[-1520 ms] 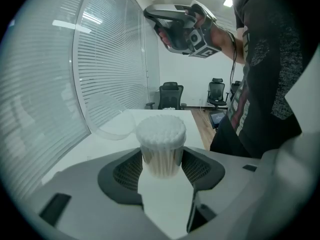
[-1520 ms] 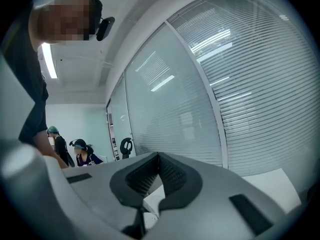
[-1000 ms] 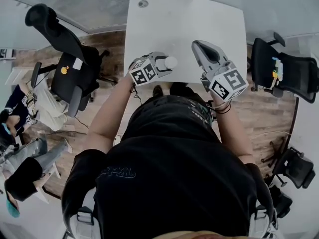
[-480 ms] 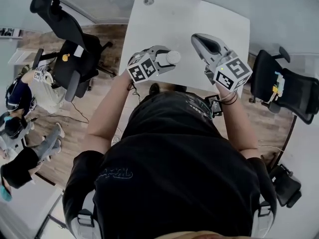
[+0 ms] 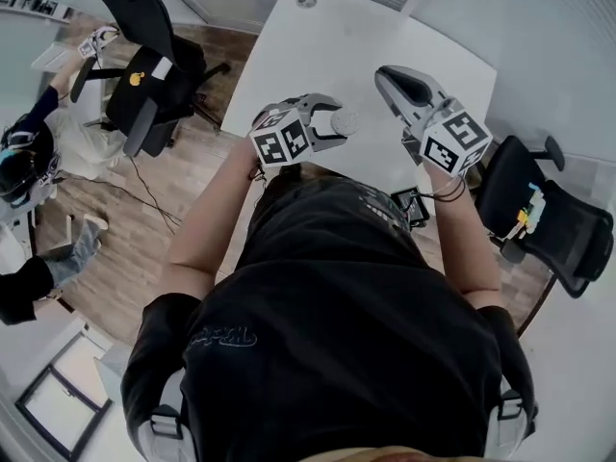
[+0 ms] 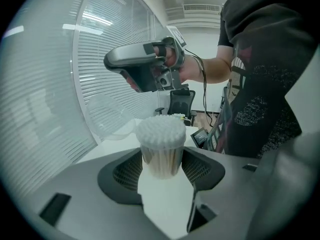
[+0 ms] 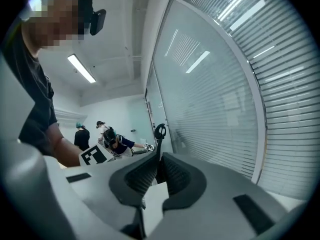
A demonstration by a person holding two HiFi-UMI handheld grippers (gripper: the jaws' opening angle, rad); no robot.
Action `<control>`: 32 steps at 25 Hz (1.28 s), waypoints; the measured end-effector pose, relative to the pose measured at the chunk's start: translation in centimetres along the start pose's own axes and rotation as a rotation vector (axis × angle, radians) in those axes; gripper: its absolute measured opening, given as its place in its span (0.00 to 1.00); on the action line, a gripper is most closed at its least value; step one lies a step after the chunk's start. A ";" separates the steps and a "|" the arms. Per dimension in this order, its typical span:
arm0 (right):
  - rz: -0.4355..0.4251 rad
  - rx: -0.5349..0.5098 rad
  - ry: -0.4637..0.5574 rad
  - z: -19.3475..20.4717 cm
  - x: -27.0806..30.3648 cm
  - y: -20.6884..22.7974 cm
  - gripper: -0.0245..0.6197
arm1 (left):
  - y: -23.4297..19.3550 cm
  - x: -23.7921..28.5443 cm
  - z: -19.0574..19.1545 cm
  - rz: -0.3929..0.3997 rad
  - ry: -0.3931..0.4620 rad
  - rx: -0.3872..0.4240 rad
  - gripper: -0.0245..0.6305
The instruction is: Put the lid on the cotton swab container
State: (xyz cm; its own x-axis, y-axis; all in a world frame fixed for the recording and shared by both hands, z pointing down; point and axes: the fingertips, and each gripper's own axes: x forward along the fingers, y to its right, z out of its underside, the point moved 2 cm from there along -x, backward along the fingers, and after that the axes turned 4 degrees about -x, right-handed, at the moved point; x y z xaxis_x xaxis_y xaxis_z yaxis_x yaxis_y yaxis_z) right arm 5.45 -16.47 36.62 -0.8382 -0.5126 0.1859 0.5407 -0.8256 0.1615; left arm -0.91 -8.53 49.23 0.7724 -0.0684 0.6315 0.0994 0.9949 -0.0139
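Note:
My left gripper (image 5: 332,123) is shut on the cotton swab container (image 5: 344,121), held upright over the near edge of the white table (image 5: 318,56). In the left gripper view the clear container (image 6: 161,146) stands between the pads of the left gripper (image 6: 161,159), its white swab tips bare with no lid on top. A faint clear round shape (image 6: 107,115), perhaps the lid, lies on the table beyond it. My right gripper (image 5: 387,77) hovers to the right and a little farther out, jaws shut with nothing between them (image 7: 157,156).
A black office chair (image 5: 144,56) stands left of the table and another (image 5: 549,219) at the right. People (image 5: 19,162) are at the far left. A glass wall with blinds (image 7: 225,84) runs behind the table.
The head view has swung, so the table now lies tilted in the picture. Both grippers keep much the same places over the table's near edge, the container still in the left one.

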 end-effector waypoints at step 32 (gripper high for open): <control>-0.157 0.016 -0.129 4.3 -1.1 0.0 0.18 | 5.3 1.2 -2.8 0.007 -0.004 0.023 0.43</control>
State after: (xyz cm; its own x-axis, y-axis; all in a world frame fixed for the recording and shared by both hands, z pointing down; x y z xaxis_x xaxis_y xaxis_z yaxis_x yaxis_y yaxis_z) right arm 6.66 -14.86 40.54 -0.8970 -0.3422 0.2798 0.4056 -0.8889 0.2131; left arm 2.29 -3.57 47.77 0.7704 -0.0616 0.6346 0.0797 0.9968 -0.0001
